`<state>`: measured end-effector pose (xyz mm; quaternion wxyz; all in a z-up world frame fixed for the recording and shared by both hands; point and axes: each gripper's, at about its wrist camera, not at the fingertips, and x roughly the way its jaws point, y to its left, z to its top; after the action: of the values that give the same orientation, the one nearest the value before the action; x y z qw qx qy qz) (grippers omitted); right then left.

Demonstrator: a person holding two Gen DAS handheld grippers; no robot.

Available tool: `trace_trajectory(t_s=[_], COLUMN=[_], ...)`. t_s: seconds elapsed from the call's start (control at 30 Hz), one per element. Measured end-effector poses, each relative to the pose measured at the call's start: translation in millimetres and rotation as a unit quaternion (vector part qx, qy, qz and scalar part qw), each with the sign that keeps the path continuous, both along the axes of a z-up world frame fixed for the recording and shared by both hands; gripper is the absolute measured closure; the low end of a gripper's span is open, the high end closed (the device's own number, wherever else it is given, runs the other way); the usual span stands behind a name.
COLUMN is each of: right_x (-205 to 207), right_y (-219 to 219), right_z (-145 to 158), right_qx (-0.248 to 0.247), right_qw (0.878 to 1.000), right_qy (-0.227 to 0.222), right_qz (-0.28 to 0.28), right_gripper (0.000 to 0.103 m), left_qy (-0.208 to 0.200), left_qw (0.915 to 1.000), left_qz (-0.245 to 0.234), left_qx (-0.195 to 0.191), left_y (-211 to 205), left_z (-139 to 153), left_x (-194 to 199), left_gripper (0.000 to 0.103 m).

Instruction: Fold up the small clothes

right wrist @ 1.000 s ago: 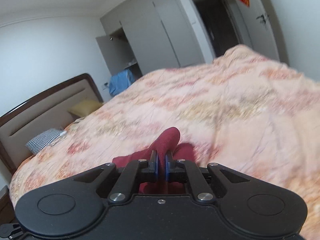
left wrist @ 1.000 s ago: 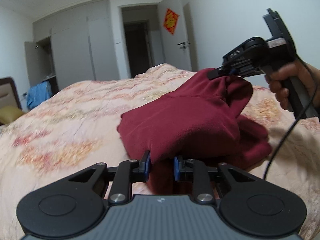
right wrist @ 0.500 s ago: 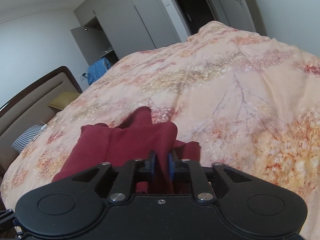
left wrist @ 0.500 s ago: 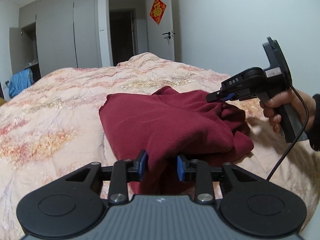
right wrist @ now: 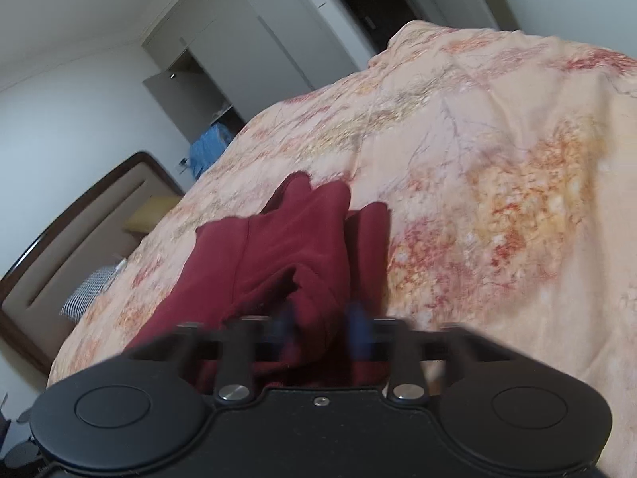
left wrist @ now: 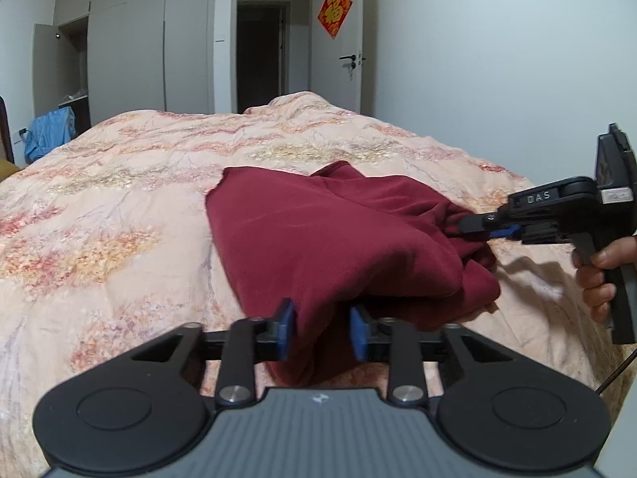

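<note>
**Red garment (left wrist: 318, 239) on the bed (left wrist: 119, 207), fold in progress.**

Shows the garment lying bunched on the patterned cover, towards the near side of the bed.

Shows the left claw (left wrist: 321, 330) clenched on the near hem, having just been closing. A thick fold of cloth fills the gap between its blue pads (left wrist: 285, 327).

Shows the right claw (left wrist: 466, 226), carried by a hand (left wrist: 597, 275), likewise just closing and pinching the garment's right-hand edge.

*Doing the step well (a judgement):*
- Keep both grips firm.
- Hold the cloth lightly taut between the two claws, so that no slack gathers in the middle.
- Carry the two held edges at equal height and equal pace.
- Lay them over the body of the garment so that edge meets edge squarely.
- Let go only once the cloth rests flat on the bed.
- Expect the crumpled bulk on the right to need smoothing before the fold can sit neatly.

*Left wrist view only:*
- Gives the garment's whole outline.
- Gives the right claw in side view, its tips closed on the cloth.
- Gives the doorway (left wrist: 260, 55) and the red ornament (left wrist: 335, 10) on the door.

*Right wrist view only:*
- Gives the headboard (right wrist: 79, 239) and a checked pillow (right wrist: 87, 290).
- Gives two narrow ends of the garment reaching towards the far side.
- Blurs its own claw, so leaves the grip to be read from the other view.
</note>
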<state>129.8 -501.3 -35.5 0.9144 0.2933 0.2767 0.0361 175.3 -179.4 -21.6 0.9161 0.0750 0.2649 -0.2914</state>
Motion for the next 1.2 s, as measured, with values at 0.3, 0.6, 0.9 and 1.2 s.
trace_trajectory(t_s=[0.3, 0.6, 0.9, 1.2], right_x=[-15.0, -24.6, 31.2, 11.0], right_y=[11.4, 27.8, 28.2, 36.8], right_z=[-2.4, 18.2, 29.3, -12.9], right_qx=[-0.087, -0.178, -0.160, -0.190], right_qw=[0.996, 0.984, 0.984, 0.978], right_qy=[0.006, -0.025, 0.003, 0.051], right_qz=[-0.001, 0.012, -0.077, -0.069], right_gripper=[0.090, 0.048, 0.017, 0.018], left_qy=[0.016, 0.053, 0.103, 0.168], left_qw=[0.9998, 0.9975, 0.9738, 0.9598], left_qz=[0.001, -0.005, 0.089, 0.142], left_qx=[-0.008, -0.046, -0.182, -0.174], left_y=[4.5, 24.0, 50.5, 45.2], left_z=[-4.5, 4.8, 20.8, -17.7], left_x=[-0.2, -1.8, 29.8, 55.9], left_gripper=[0.087, 0.031, 0.005, 0.005])
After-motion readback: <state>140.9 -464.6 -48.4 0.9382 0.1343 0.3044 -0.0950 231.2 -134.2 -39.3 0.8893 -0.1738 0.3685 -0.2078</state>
